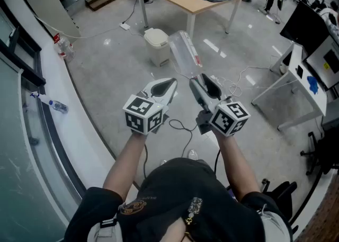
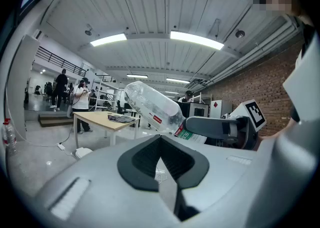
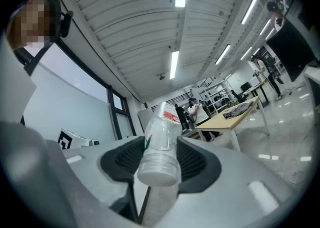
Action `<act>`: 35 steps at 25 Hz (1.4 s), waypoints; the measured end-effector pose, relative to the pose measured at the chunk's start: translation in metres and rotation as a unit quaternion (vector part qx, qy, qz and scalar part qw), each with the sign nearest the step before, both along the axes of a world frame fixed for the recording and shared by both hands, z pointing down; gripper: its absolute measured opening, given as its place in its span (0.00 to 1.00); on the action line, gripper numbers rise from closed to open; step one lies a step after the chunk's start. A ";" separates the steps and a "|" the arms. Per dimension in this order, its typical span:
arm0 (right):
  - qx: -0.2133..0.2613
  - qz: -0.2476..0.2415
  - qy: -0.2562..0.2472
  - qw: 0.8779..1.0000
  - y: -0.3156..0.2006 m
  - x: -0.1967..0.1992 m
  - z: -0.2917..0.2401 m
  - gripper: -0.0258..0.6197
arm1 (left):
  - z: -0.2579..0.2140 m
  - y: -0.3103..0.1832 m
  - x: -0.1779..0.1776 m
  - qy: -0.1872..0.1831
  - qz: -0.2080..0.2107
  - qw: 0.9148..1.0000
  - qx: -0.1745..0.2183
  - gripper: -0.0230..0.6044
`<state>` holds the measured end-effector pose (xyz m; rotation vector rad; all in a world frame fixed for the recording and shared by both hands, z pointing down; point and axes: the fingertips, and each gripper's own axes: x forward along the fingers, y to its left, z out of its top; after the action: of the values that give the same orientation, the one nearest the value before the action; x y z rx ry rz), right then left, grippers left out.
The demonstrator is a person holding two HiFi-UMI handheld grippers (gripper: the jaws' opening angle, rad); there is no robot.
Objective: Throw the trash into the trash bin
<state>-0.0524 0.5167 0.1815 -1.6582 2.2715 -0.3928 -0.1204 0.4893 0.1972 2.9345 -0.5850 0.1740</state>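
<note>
We clamp the right gripper [image 1: 200, 81] on the neck of the clear plastic bottle [image 1: 184, 53], with its cap end toward us. In the head view the bottle's long axis runs from 5 o'clock at the jaws to 11 o'clock, and its base points away, held up over the floor [image 1: 106, 87]. The white trash bin [image 1: 157, 45] stands at the base's 9 o'clock with its lid down, so we cannot see what is inside. The left gripper [image 1: 168, 88] sits at the right one's 9 o'clock, its jaws pressed together on nothing.
</note>
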 end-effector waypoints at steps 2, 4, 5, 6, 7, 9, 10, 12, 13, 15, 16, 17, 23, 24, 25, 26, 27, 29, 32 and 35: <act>0.000 0.001 -0.001 1.000 0.001 0.001 0.001 0.35 | 0.001 0.001 0.000 0.000 0.001 1.000 0.000 0.04; 0.001 0.000 -0.008 1.000 0.001 0.001 0.000 0.35 | 0.002 0.001 0.000 -0.001 0.001 1.000 -0.001 0.04; 0.002 -0.002 -0.014 1.000 0.001 0.001 0.000 0.35 | 0.002 0.001 -0.001 -0.001 0.001 1.000 -0.001 0.04; 0.004 -0.002 -0.019 1.000 0.001 0.001 -0.001 0.35 | 0.002 0.000 -0.001 -0.001 0.001 1.000 -0.001 0.04; 0.005 -0.001 -0.021 1.000 0.001 0.002 -0.001 0.35 | 0.002 0.001 -0.001 -0.001 0.001 1.000 -0.001 0.04; 0.007 0.001 -0.022 1.000 0.003 0.005 -0.002 0.35 | 0.002 0.002 0.002 0.001 0.001 1.000 0.000 0.04; 0.008 0.002 -0.022 1.000 0.004 0.007 -0.002 0.35 | 0.001 0.002 0.003 0.001 0.001 1.000 0.000 0.04; 0.009 0.002 -0.023 1.000 0.005 0.009 -0.003 0.35 | 0.000 0.003 0.005 0.002 0.000 1.000 0.000 0.04; 0.009 0.003 -0.023 1.000 0.005 0.010 -0.002 0.35 | 0.000 0.003 0.006 0.002 -0.001 1.000 0.000 0.04; 0.008 0.003 -0.024 1.000 0.004 0.010 -0.001 0.35 | 0.000 0.003 0.006 0.002 -0.001 1.000 -0.001 0.04; 0.007 0.004 -0.024 1.000 0.003 0.010 -0.001 0.35 | 0.001 0.003 0.006 0.002 -0.002 1.000 -0.001 0.04; 0.007 0.004 -0.025 1.000 0.003 0.010 -0.001 0.35 | 0.001 0.002 0.006 0.003 -0.003 1.000 -0.001 0.04; 0.004 0.000 -0.035 0.999 0.001 0.017 0.003 0.35 | 0.002 0.001 0.010 -0.003 -0.009 1.000 -0.003 0.04; 0.002 -0.001 -0.038 0.999 0.001 0.019 0.004 0.35 | 0.003 0.001 0.011 -0.005 -0.010 1.000 -0.004 0.04; 0.001 -0.002 -0.041 0.999 0.000 0.022 0.005 0.35 | 0.004 0.001 0.013 -0.008 -0.012 1.000 -0.004 0.04; 0.000 -0.004 -0.044 0.999 0.000 0.024 0.007 0.35 | 0.004 0.001 0.014 -0.010 -0.013 1.000 -0.004 0.04; -0.001 -0.006 -0.047 0.999 0.000 0.025 0.008 0.35 | 0.005 0.001 0.016 -0.012 -0.015 1.000 -0.004 0.04; -0.004 -0.012 -0.049 0.999 -0.001 0.030 0.010 0.35 | 0.006 0.000 0.020 -0.015 -0.021 1.000 -0.004 0.04; -0.007 -0.020 -0.038 0.999 -0.005 0.042 0.012 0.35 | 0.006 -0.004 0.031 -0.019 -0.033 0.999 -0.003 0.04; -0.009 -0.026 -0.025 0.999 -0.011 0.056 0.013 0.35 | 0.008 -0.009 0.044 -0.023 -0.047 0.999 -0.004 0.04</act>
<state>0.0041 0.5061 0.1941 -1.5823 2.2850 -0.4642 -0.0766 0.4805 0.2049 2.8942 -0.7251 0.2334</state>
